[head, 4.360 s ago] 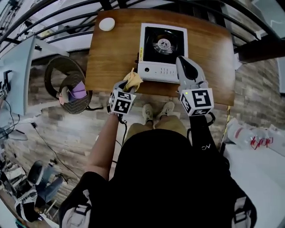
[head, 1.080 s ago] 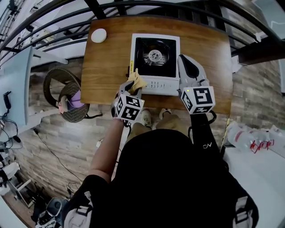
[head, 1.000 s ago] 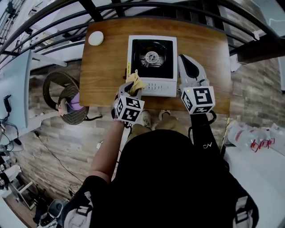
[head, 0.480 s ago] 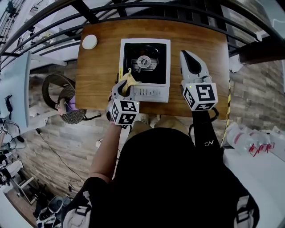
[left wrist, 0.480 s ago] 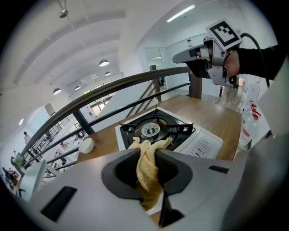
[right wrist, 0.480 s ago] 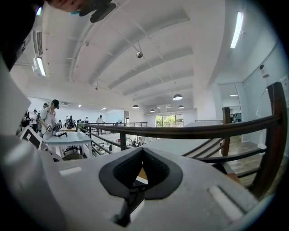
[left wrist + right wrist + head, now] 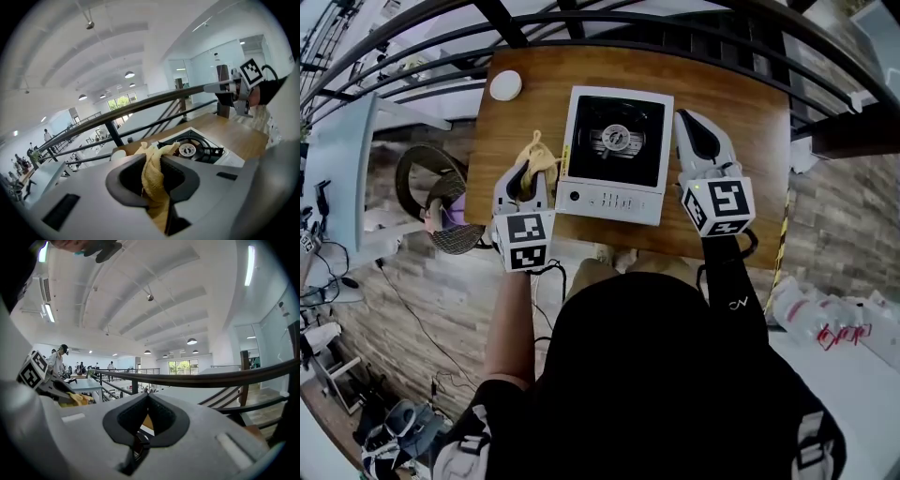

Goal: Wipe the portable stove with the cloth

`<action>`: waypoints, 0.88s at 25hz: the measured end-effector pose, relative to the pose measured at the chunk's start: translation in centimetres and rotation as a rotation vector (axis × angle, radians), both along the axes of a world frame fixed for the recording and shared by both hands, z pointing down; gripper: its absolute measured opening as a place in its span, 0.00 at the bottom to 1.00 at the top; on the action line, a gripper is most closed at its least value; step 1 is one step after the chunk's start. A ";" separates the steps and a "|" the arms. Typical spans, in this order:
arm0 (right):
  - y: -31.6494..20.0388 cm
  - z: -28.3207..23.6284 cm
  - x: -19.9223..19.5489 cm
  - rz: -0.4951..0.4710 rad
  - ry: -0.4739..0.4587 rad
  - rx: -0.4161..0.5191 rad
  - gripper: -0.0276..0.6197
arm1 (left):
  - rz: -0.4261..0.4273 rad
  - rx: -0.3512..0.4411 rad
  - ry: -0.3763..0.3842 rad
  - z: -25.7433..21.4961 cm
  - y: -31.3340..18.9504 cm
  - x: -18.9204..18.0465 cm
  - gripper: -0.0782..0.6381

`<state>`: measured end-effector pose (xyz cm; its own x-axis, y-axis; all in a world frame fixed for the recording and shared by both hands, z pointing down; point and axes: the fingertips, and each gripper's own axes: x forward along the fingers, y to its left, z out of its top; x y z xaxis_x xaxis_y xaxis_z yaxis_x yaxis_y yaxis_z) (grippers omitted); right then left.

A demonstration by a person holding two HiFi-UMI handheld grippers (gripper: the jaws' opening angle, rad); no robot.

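Stove [image 7: 609, 199] in the middle of the wooden table [image 7: 750, 103]: white body, black top, round burner [image 7: 617, 139] at the centre, control strip facing the bottom of the frame.

Left gripper [image 7: 525, 176] sits left of centre in the head view, and it has the yellow cloth [image 7: 536, 155]. Its own view shows it plainly: both jaws pressed in on the cloth [image 7: 152, 180], with the fabric bunching up past the tips. The cloth hangs over the table just beside the left edge of the stove. Whether it touches the stove, I can't tell from up here. In the left gripper view the stove [image 7: 208, 151] lies beyond the jaws, to the right of centre.

Over to the right gripper [image 7: 686, 122]: it's right of the stove, lying alongside the right edge and pointing at the top of the frame. In the right gripper view its jaws meet at the tips with nothing between them.

A white disc [image 7: 505, 85] lies at the table's upper-left corner, well apart from the stove. A black railing [image 7: 675, 28] runs past the table's far edge.
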<state>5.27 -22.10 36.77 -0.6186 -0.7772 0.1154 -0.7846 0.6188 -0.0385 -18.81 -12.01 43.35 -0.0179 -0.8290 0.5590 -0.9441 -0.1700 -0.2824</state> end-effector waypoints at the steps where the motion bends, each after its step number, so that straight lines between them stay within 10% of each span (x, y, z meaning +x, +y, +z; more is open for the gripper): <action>1: 0.0 -0.1 -0.1 -0.002 -0.001 0.002 0.04 | -0.006 0.031 0.008 -1.3 -0.4 -0.2 0.19; 11: -0.5 0.6 1.3 0.034 0.011 -0.011 0.04 | 0.208 0.191 0.111 -6.3 -9.7 9.0 0.19; 22: -1.6 2.9 8.1 0.124 0.062 -0.049 0.04 | 0.357 -0.031 0.231 4.9 -19.3 22.7 0.19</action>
